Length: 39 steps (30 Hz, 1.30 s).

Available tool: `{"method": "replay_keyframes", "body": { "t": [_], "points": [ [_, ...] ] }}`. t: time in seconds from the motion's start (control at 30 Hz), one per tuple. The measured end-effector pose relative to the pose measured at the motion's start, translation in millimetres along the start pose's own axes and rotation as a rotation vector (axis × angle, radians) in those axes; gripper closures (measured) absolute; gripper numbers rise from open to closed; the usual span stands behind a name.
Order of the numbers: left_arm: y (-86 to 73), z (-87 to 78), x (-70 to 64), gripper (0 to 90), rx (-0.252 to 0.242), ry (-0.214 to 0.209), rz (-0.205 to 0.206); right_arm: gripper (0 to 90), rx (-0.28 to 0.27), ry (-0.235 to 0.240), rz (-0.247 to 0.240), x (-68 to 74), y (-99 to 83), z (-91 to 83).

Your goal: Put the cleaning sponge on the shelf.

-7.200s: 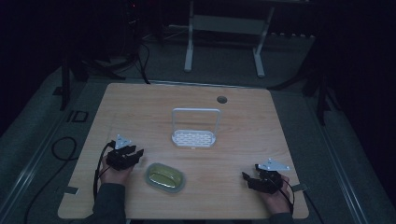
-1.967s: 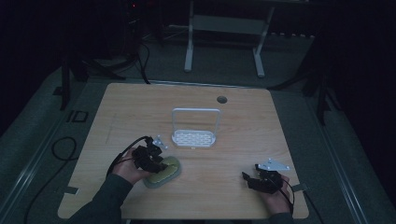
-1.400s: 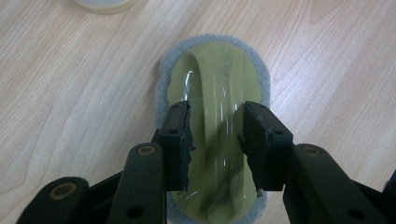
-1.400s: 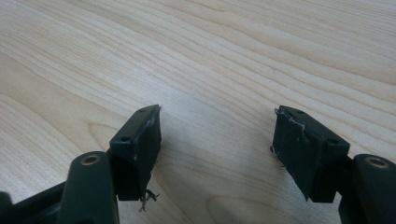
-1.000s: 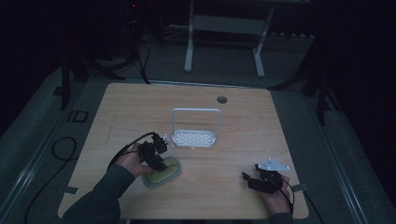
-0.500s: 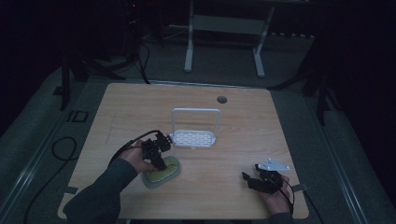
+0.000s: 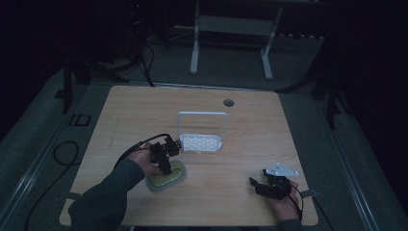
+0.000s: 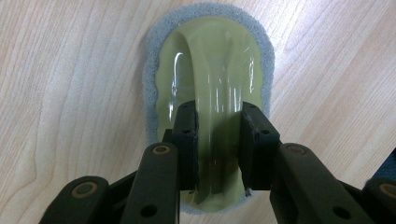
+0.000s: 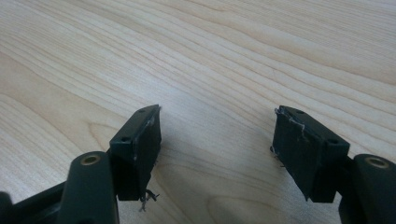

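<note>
An oval scrubber (image 7: 166, 178) (image 8: 210, 70) with a grey foam rim and a glossy yellow-green top lies on the wooden table (image 7: 120, 115), front left of centre. My left gripper (image 7: 165, 166) (image 8: 218, 109) points down onto it. Its two jaws press against either side of the raised ridge handle along the scrubber's top. My right gripper (image 7: 256, 185) (image 9: 217, 116) rests low over bare wood at the front right, open, with nothing between its fingers.
A white perforated tray with an upright wire frame (image 7: 201, 142) stands just behind and to the right of the scrubber. A round cable hole (image 7: 228, 102) sits near the table's far edge. Black cables trail off the left side.
My left gripper has moved right from the table's front left onto the scrubber and come down around its ridge. The scrubber has shifted slightly. The right gripper has stayed still.
</note>
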<state>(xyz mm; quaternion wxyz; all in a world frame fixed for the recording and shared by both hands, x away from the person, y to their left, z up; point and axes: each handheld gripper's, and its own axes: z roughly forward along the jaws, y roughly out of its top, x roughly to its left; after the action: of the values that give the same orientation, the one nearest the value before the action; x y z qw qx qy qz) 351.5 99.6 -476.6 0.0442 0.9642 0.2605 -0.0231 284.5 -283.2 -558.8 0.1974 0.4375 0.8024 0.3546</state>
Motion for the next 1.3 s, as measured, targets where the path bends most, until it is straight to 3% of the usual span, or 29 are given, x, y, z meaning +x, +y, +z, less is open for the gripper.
{"method": "replay_keyframes", "body": {
  "t": [0.4, 0.63, 1.3],
  "points": [
    [6.6, -5.5, -2.2, 71.5, 0.000, 0.034, 0.068, 31.8, 0.000, 0.000, 0.000, 0.0, 0.0, 0.0],
    [11.9, -10.4, -5.1, 71.4, -0.020, 0.052, 0.132, 31.8, -0.001, 0.000, -0.002, -0.2, 0.0, 0.1],
    [30.7, -16.0, -9.1, 71.7, -0.046, 0.102, 0.203, 31.8, -0.001, 0.000, -0.001, -0.1, 0.0, 0.1]
  ]
}}
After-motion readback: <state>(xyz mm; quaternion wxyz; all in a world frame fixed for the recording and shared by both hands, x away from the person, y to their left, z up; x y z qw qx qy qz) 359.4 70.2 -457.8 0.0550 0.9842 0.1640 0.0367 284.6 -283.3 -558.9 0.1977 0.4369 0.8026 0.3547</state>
